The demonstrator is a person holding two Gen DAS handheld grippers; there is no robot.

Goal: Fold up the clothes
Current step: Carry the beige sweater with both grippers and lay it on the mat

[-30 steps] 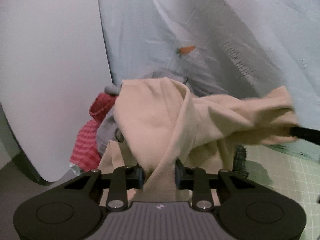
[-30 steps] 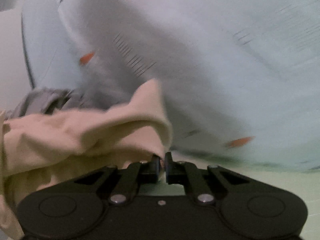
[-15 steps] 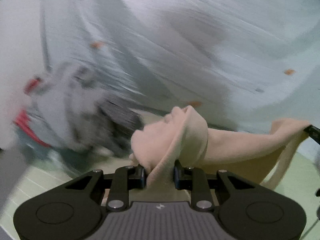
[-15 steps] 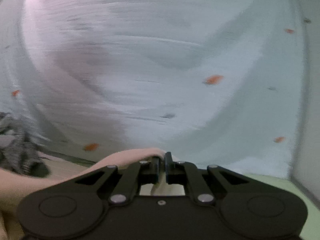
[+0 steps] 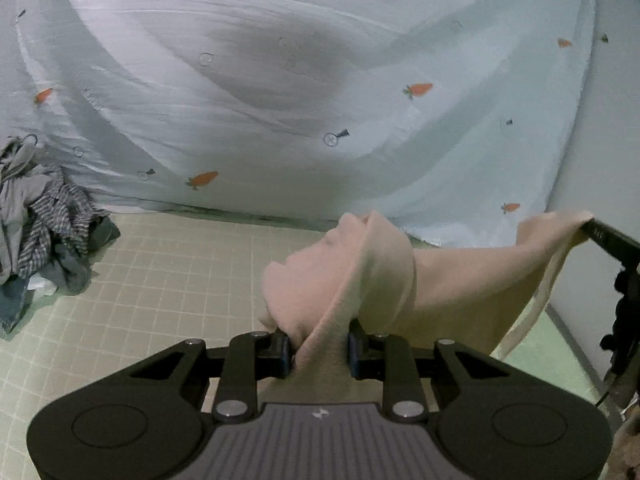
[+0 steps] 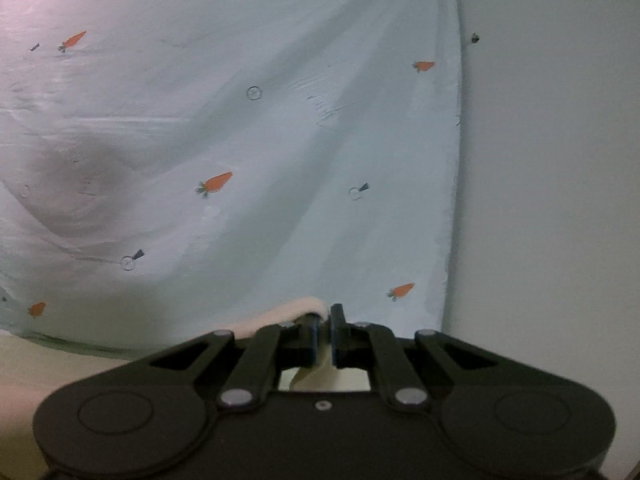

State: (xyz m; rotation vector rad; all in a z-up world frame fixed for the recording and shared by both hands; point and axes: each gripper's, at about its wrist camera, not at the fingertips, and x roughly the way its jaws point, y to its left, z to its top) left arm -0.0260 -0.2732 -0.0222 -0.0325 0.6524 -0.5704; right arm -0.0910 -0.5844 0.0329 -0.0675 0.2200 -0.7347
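Observation:
A beige garment hangs stretched between my two grippers above a pale green gridded mat. My left gripper is shut on a thick bunch of its cloth, which folds over above the jaws. At the right edge of the left wrist view my right gripper pinches the garment's far corner, and a thin strip of cloth dangles below it. In the right wrist view the right gripper is shut on a thin beige edge; the remainder of the garment is hidden below the gripper body.
A heap of other clothes, grey and checked, lies at the mat's left side. A pale blue sheet with a carrot print hangs behind the mat as a backdrop. A plain white wall stands to its right.
Both grippers have swung to the right with the beige garment, away from the clothes heap, which has slid to the left edge. The garment is now pulled out between them.

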